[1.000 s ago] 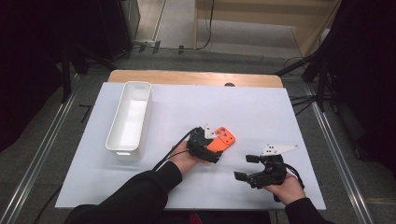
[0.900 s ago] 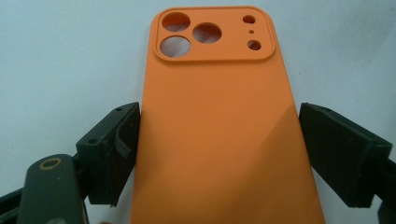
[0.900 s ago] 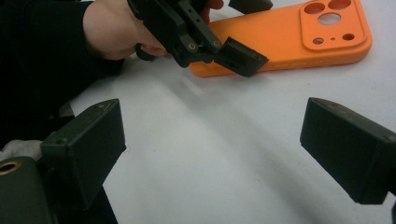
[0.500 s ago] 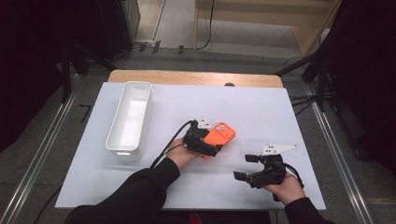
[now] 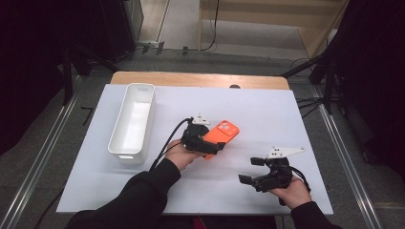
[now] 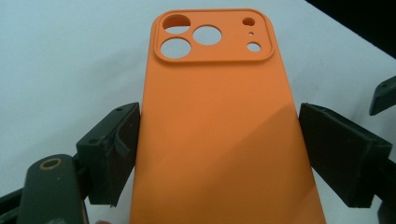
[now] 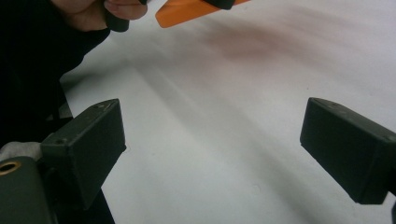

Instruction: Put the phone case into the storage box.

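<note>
Right tool, nearest the person, waits low over the white surface with jaws apart and nothing between them. Farther in, the left tool is clamped across the orange phone case, which has risen clear of the surface since a second ago. The pickup looks done; the white bin beyond likely receives it.

A recording lab or test studio, by the look of it. I sit at a wooden table covered with a plain white sheet. Black curtains close off the left and right sides. Metal floor rails run along both sides of the table, stand legs at far right, cables trailing over grey floor at the far end.
</note>
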The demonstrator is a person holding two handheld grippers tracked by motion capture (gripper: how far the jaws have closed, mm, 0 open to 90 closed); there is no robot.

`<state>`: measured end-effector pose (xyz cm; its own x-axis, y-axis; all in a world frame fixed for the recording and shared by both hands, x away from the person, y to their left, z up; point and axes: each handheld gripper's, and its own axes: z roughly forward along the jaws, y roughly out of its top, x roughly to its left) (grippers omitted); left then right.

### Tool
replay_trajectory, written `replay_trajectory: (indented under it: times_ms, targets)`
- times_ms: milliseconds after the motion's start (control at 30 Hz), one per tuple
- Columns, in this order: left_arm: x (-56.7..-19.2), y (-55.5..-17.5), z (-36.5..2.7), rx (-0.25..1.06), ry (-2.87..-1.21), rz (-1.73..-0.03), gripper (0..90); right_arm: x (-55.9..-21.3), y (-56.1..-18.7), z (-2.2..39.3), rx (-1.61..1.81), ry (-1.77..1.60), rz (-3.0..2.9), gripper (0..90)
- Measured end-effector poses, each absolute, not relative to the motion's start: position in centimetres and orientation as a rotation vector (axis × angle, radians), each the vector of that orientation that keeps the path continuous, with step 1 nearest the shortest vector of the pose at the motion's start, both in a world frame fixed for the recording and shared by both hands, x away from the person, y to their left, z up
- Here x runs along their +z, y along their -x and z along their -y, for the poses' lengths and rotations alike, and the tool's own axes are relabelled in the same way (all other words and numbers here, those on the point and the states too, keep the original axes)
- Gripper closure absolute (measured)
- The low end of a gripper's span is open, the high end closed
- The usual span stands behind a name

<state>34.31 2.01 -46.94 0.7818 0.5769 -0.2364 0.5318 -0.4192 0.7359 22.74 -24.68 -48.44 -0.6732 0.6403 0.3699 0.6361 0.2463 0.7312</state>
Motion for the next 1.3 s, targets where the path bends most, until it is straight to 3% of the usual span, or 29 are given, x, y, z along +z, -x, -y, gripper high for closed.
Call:
replay_trajectory:
  times_ms: [733,1300]
  targets:
    - [-44.8,-33.7,-7.4,0.041,-1.901,-0.967,15.9,-48.2,-23.7,23.8,1.423,-1.262,-2.508,5.7]
    - [-46.1,-32.2,-9.2,0.102,-1.766,-1.095,15.9,-47.7,-25.4,22.3,1.466,-1.277,-2.527,5.8]
